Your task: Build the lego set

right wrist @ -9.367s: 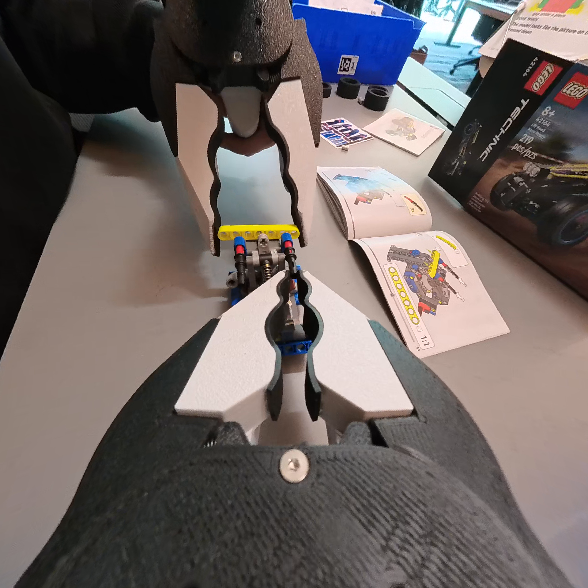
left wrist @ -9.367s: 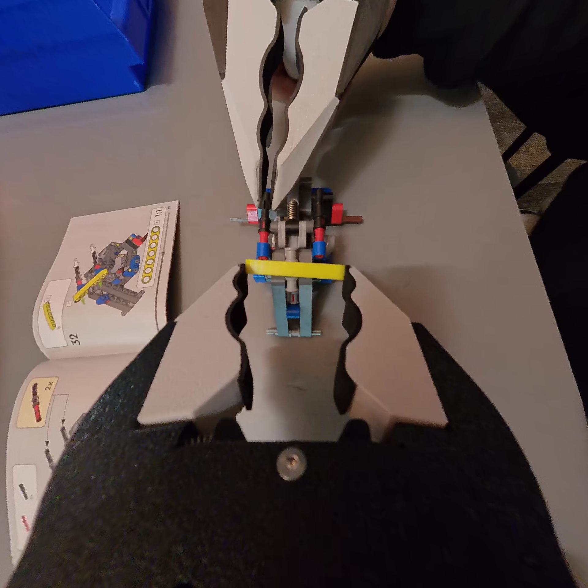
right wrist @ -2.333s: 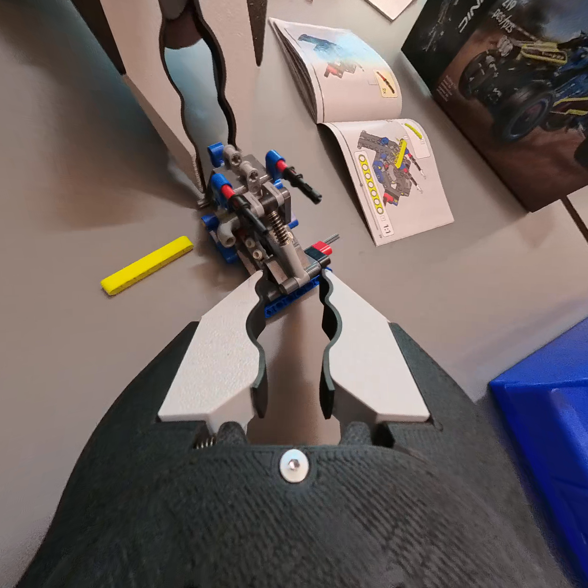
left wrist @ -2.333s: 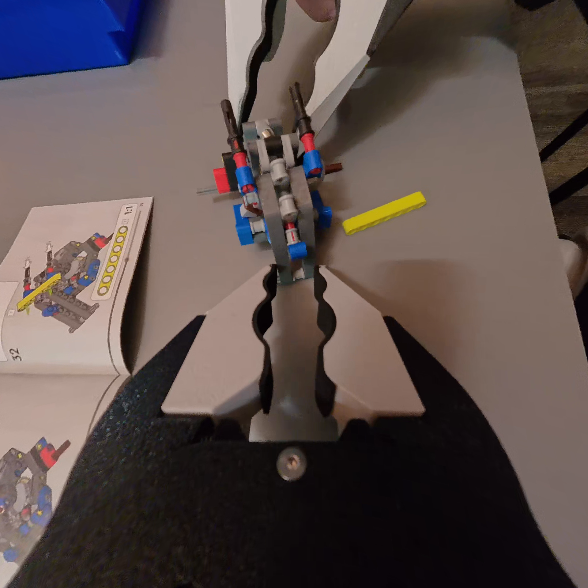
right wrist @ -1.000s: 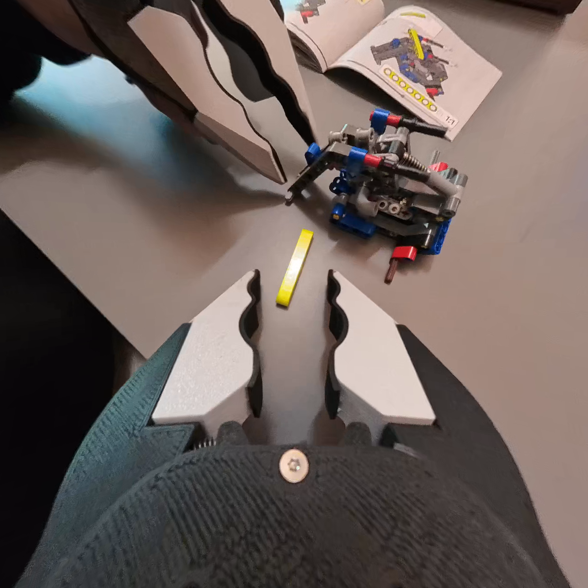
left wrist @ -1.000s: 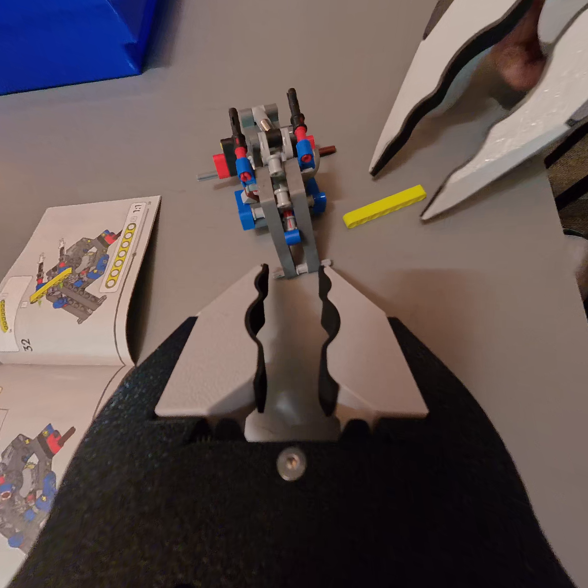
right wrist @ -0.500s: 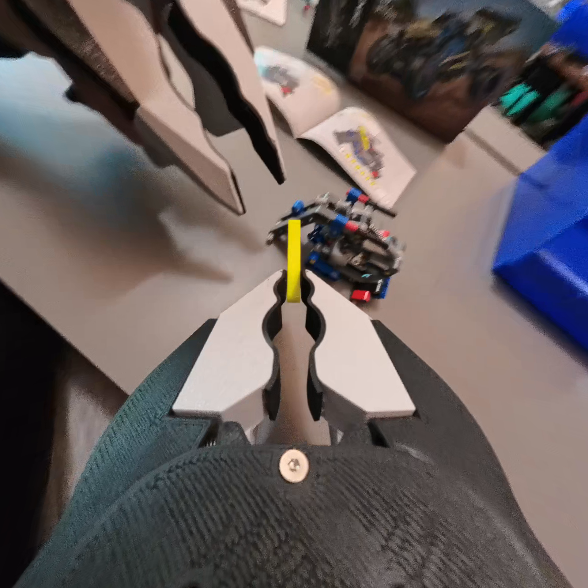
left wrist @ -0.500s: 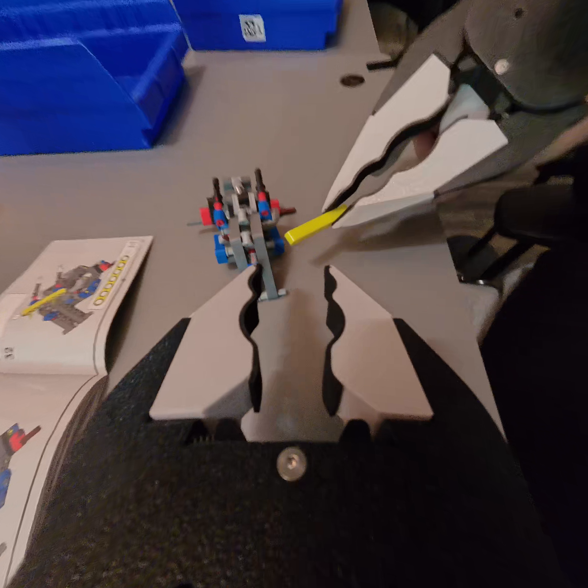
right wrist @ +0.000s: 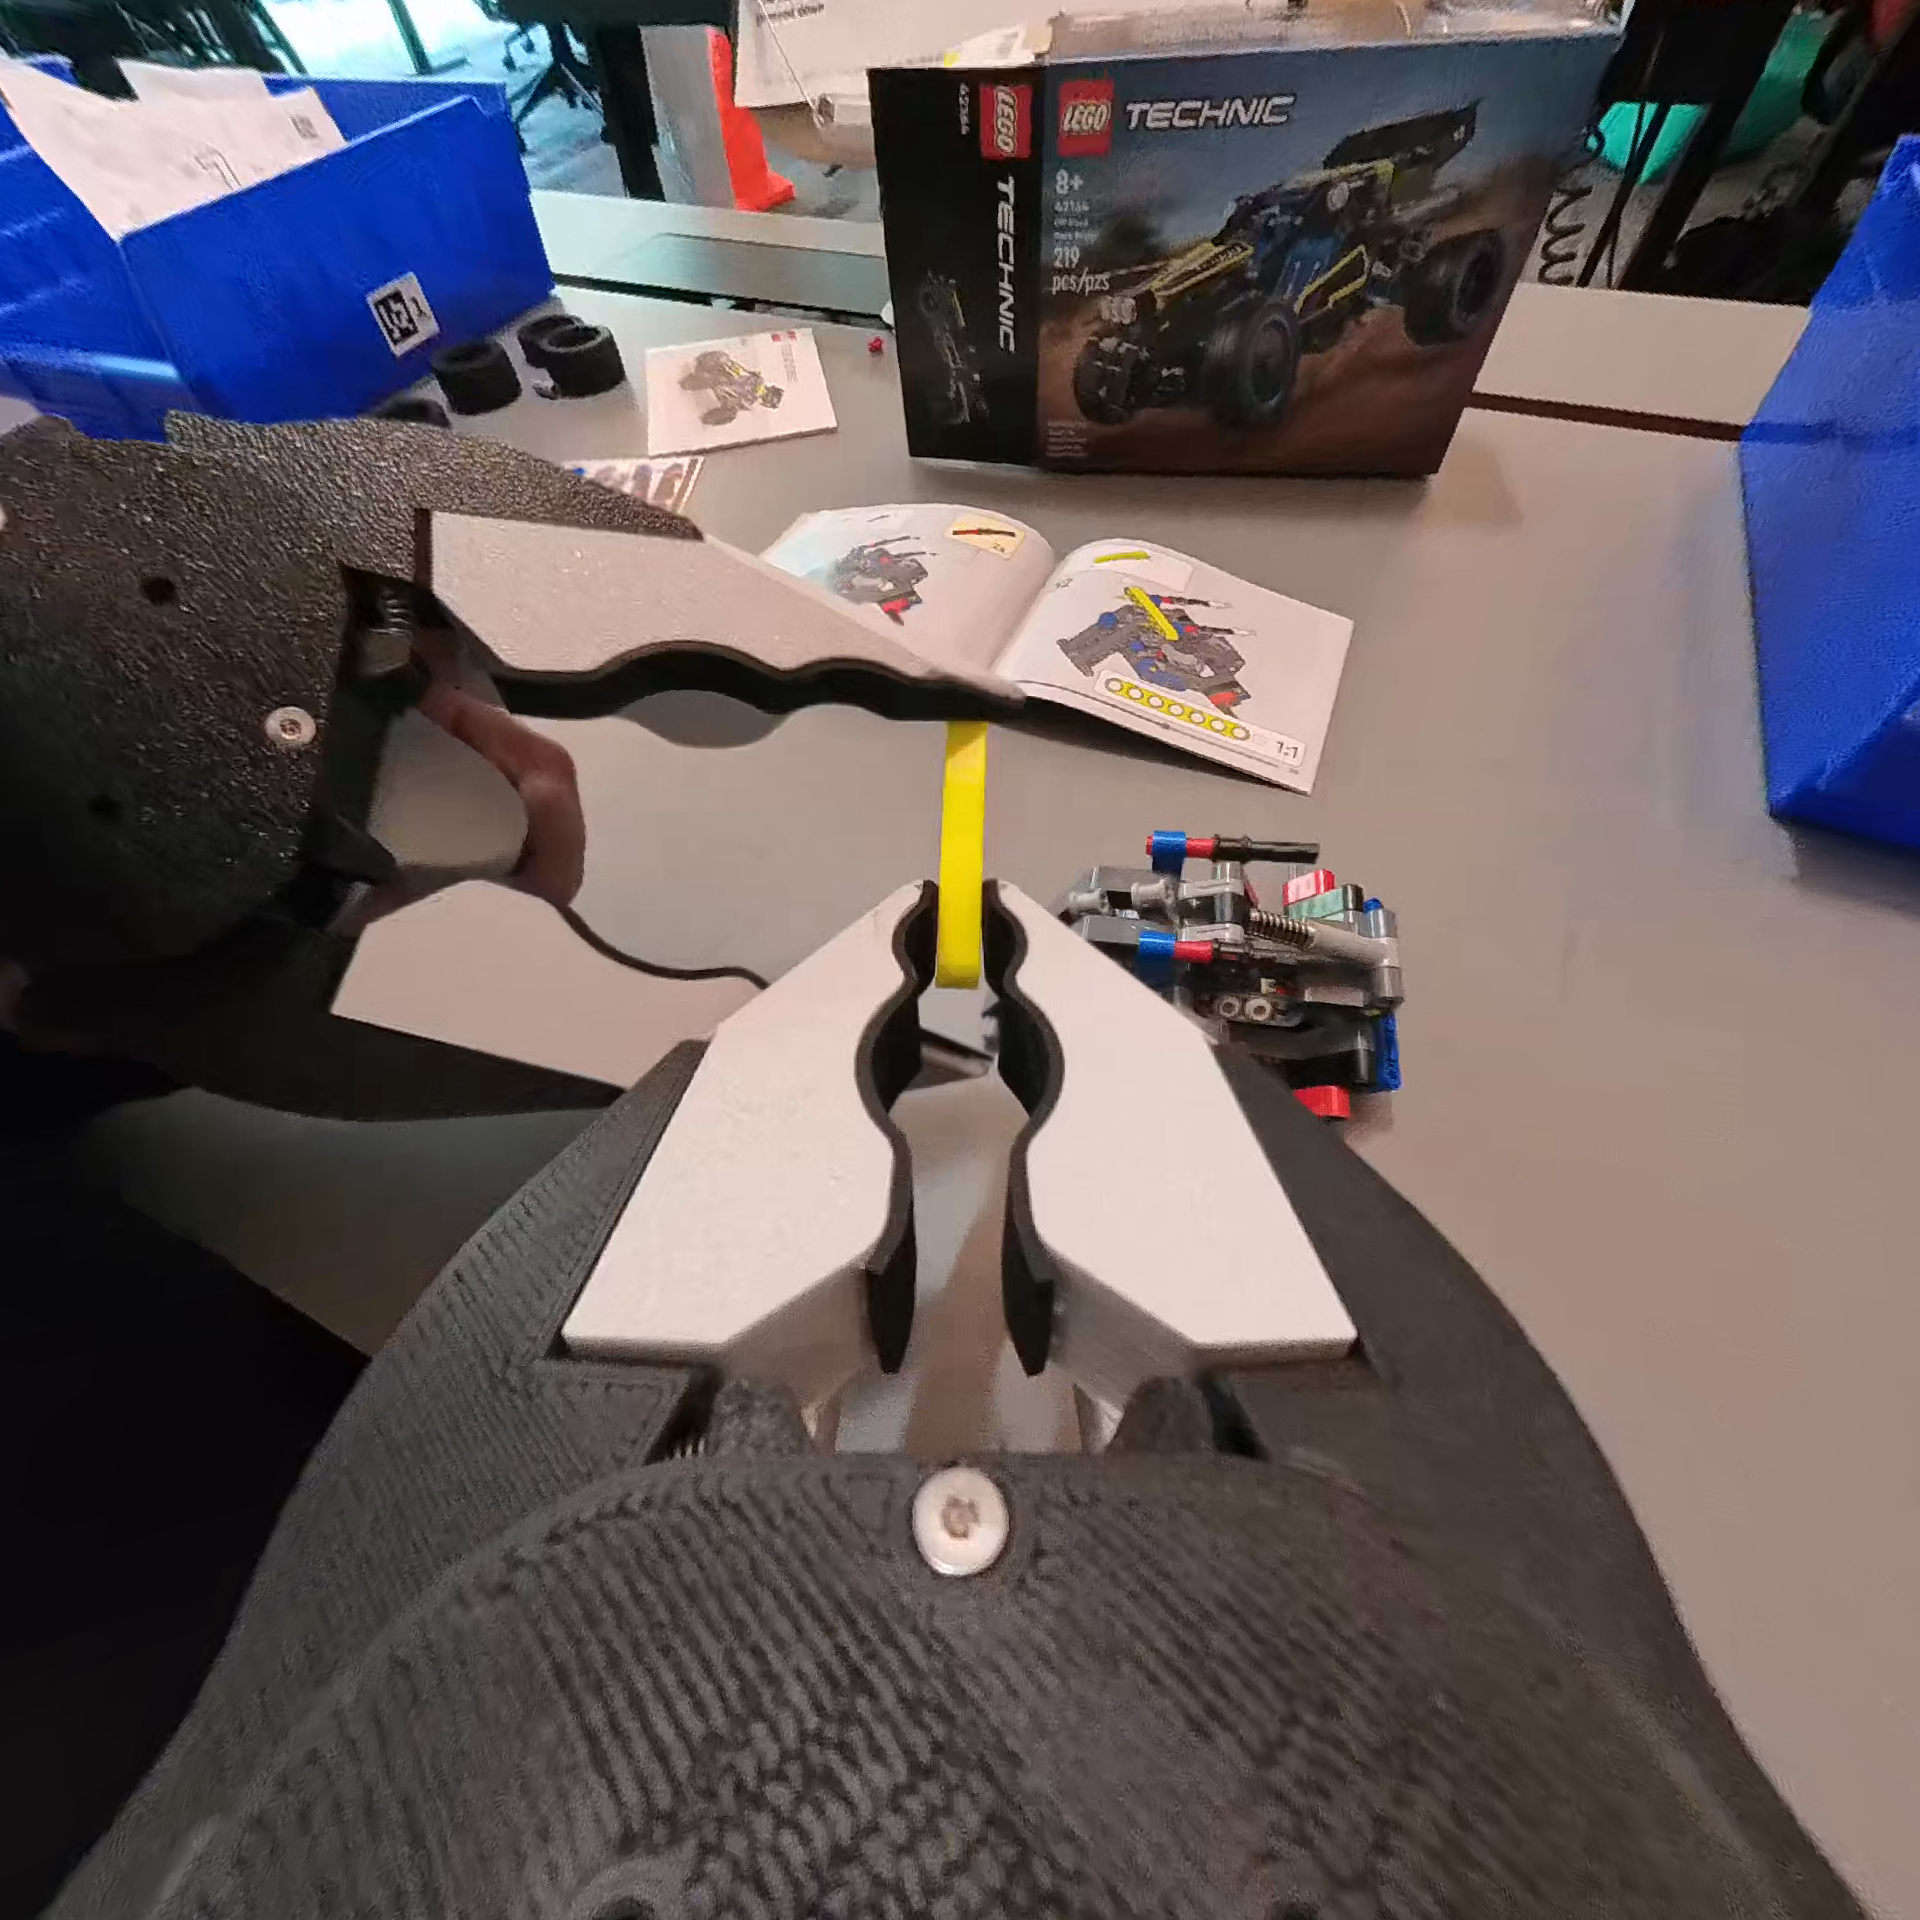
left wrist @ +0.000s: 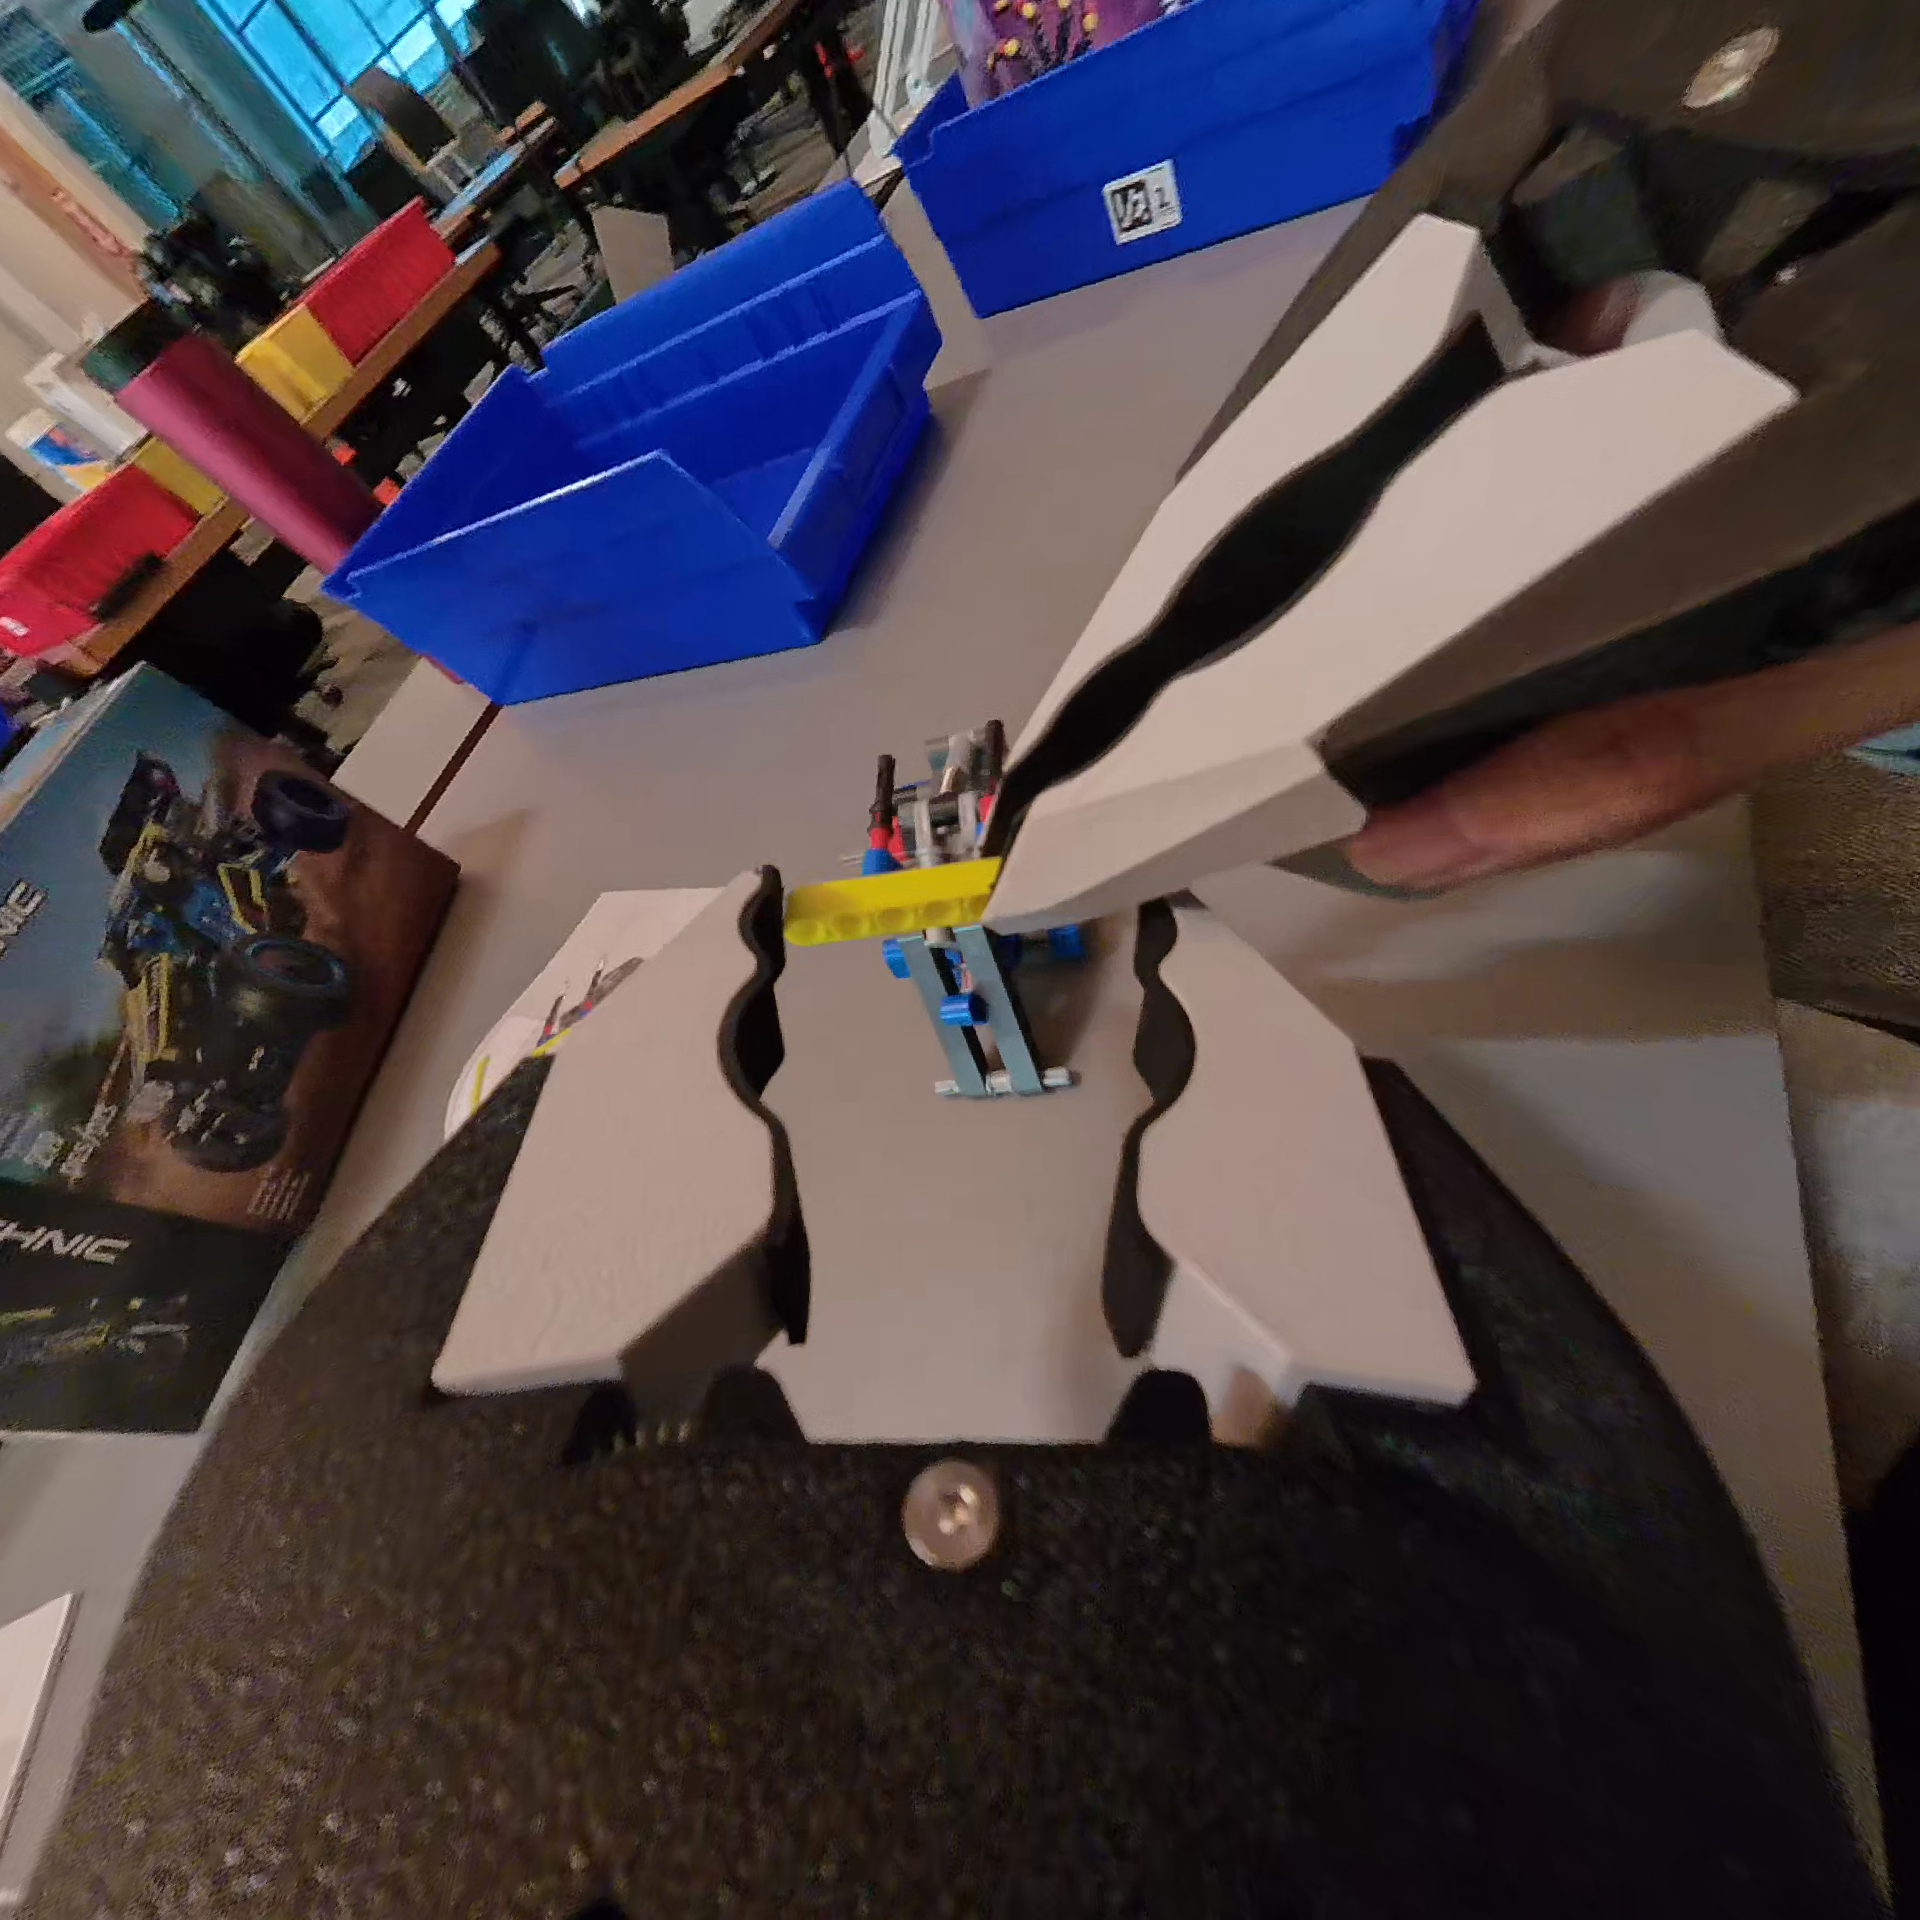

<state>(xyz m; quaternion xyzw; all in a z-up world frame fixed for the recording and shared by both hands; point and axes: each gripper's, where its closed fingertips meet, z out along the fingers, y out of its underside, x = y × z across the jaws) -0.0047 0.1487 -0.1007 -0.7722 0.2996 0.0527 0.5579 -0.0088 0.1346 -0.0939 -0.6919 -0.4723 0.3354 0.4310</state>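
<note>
Each gripper [right wrist: 956, 914]: black textured housing, pale grey wedge fingers [right wrist: 769, 1122] with wavy black pads, one silver screw [right wrist: 958, 1520] centred.

The left wrist view is dim and warm-toned, with motion smear over the background at 10 and 11 o'clock and along the hand [left wrist: 1621, 769] at 3 o'clock; daylight glows blue-green from windows [left wrist: 301, 73] at 11 o'clock. The right wrist view is brighter and sharper, lit from overhead, with soft shadows on the grey table [right wrist: 1558, 1039] toward 9 o'clock and a pale sheen at 12 o'clock. Both pictures bend strongly at the edges, and the blue bin [right wrist: 1839, 623] at 3 o'clock is blurred.
</note>
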